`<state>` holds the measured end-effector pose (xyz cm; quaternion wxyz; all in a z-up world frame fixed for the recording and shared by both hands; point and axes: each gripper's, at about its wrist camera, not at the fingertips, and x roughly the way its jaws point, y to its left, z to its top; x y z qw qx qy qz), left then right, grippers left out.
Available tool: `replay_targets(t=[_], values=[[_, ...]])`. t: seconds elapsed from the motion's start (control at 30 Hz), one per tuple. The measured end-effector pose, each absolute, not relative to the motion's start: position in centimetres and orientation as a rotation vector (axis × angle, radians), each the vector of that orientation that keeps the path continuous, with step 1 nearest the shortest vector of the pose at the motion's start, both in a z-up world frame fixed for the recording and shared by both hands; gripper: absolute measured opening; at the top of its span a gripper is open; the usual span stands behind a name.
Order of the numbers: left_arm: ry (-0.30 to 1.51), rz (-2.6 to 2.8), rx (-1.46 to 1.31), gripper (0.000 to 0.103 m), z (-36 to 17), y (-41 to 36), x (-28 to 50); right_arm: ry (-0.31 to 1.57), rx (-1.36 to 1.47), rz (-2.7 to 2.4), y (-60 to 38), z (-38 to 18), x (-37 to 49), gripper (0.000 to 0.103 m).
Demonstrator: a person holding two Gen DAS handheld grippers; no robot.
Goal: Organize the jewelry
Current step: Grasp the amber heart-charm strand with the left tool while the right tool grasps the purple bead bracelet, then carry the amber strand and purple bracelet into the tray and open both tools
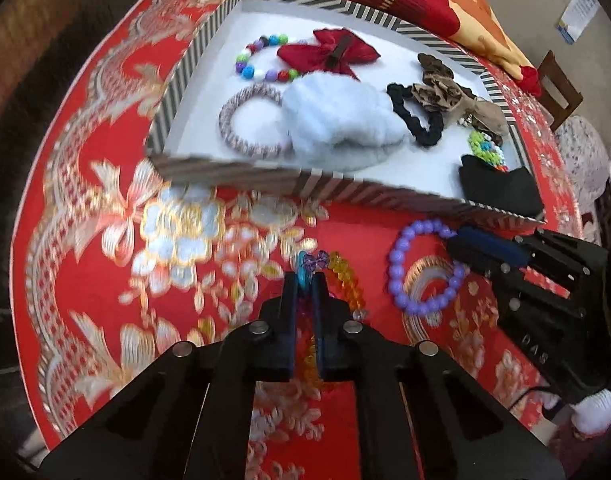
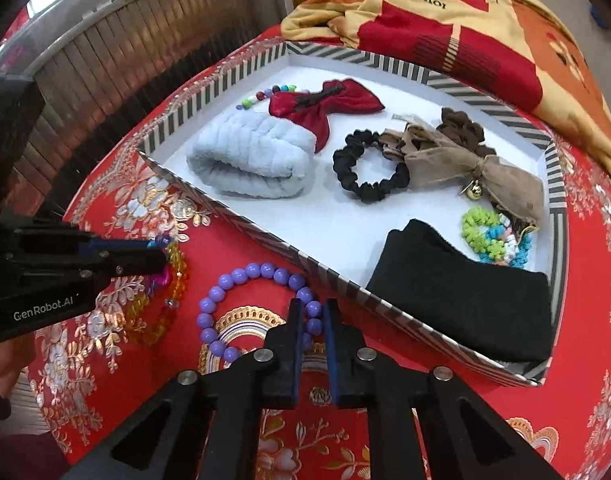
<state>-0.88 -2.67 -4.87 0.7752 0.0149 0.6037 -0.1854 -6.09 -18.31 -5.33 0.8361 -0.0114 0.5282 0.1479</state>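
Jewelry lies partly in a striped tray (image 1: 209,46) and partly loose on the red embroidered cloth (image 1: 85,216) in front of the tray's near edge.

Left wrist view: the left gripper (image 1: 304,280) has its jaws drawn together on a multicoloured crystal bracelet (image 1: 345,276), a turquoise bead pinched at the tips; the bracelet's amber part rests on the cloth just beside them. To the right, a purple bead bracelet (image 1: 397,256) lies on the cloth near the tray's near edge, with the right gripper (image 1: 451,242) clamped on its far-right part. Inside the tray: a coloured bead bracelet (image 1: 245,64) and a red bow (image 1: 325,54) toward the far edge, a pink-grey ring (image 1: 229,120) by the left edge, a pale blue fluffy band (image 1: 337,124) in the middle, a black scrunchie (image 1: 417,120), and a black cloth (image 1: 501,192) at the near right corner.

Right wrist view: the right gripper (image 2: 314,310) is closed narrowly on the purple bead bracelet (image 2: 225,280), beads held between its fingers. The left gripper (image 2: 161,256) enters from the left, closed on the crystal bracelet (image 2: 173,280). A green and blue knotted band (image 2: 489,236) sits by the tray's right edge.
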Motion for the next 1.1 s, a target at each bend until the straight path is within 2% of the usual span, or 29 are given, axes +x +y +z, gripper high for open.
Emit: replay_targets(t=[0.27,0.43,0.53,0.57,0.63,0.67,0.7,0.9,1.03,1.1], values=[[1.243,-0.338,-0.037,0.004,-1.6,-0.4,-2.5,1.061,-0.061,0.365,-18.0,-2.0,-7.8,0.009],[1.217,-0.321,-0.041,0.004,-0.6,-0.1,-3.5,1.098,-0.088,0.350,-18.2,-3.2,-7.6,0.009],[1.231,-0.301,-0.052,0.005,-1.2,0.1,-3.8,1.140,-0.107,0.336,-18.1,-4.6,-7.3,0.016],[1.238,-0.296,-0.045,0.007,-1.5,-0.1,-3.7,1.156,-0.103,0.336,-18.1,-5.1,-7.0,0.018],[1.246,-0.282,-0.014,0.023,-2.1,-0.4,-3.7,1.166,-0.109,0.333,-18.0,-5.6,-6.5,0.020],[1.245,-0.277,-0.002,0.037,-2.3,-0.6,-3.6,1.167,-0.115,0.338,-17.9,-5.7,-6.2,0.020],[1.249,-0.272,0.005,0.041,-2.7,-0.9,-3.4,1.171,-0.128,0.340,-17.8,-5.8,-5.9,0.020],[1.266,-0.253,0.065,0.041,-4.1,-2.7,-2.0,1.188,-0.215,0.373,-16.5,-6.2,-5.0,0.020],[1.261,-0.257,0.160,0.039,-4.9,-4.1,-1.9,1.184,-0.191,0.377,-17.1,-6.1,-5.2,0.011],[1.222,-0.285,0.186,0.013,-4.9,-4.5,-2.1,1.189,-0.150,0.387,-17.5,-5.9,-5.4,0.009]])
